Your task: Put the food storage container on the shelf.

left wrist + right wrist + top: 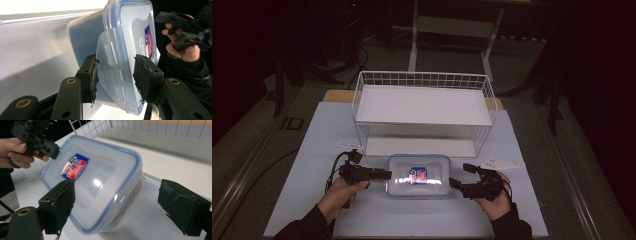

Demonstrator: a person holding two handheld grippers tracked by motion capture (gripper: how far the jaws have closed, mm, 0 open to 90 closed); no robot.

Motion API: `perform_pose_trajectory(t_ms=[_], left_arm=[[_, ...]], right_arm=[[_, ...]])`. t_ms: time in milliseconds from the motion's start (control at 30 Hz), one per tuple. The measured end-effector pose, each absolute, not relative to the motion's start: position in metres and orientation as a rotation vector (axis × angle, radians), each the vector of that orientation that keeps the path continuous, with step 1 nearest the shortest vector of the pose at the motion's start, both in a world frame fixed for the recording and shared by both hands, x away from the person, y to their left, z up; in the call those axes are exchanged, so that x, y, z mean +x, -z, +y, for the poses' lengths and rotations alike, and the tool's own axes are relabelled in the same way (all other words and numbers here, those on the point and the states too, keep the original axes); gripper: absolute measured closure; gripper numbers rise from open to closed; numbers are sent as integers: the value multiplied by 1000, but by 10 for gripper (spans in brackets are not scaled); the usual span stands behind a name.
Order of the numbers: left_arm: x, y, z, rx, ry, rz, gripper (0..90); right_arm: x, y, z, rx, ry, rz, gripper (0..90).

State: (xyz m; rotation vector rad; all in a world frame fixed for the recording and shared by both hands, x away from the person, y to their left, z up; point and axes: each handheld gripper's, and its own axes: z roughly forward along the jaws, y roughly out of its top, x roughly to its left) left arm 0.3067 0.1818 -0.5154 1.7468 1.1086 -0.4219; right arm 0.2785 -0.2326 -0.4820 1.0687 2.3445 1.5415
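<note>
A clear plastic container (419, 176) with a blue-rimmed snap lid and a red-and-blue label lies flat on the pale table (312, 150), in front of the rack. My left gripper (387, 174) is at its left end. In the left gripper view, the pads (91, 77) press on the container's (125, 37) end clip flap and lid rim. My right gripper (459, 175) stands open at the right end. In the right gripper view, its jaws straddle the container's (100, 177) near corner without touching it, and the left gripper (42, 142) shows at the far end.
A white two-tier wire rack (422, 105) stands just behind the container, both shelves bare. A small white flat piece (499, 163) lies on the table right of the right hand. Dark floor and furniture legs surround the table.
</note>
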Motion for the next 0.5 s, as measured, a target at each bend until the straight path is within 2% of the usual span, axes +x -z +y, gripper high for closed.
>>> perform_pose_trajectory(t_ms=[233,500], left_arm=[[298,511,181,1788,372,1042,568],[290,508,180,1833,325,970,577]], right_arm=[[290,491,-226,1142,-1538,2442,165],[294,497,-224,1176,-1543,2508,242]])
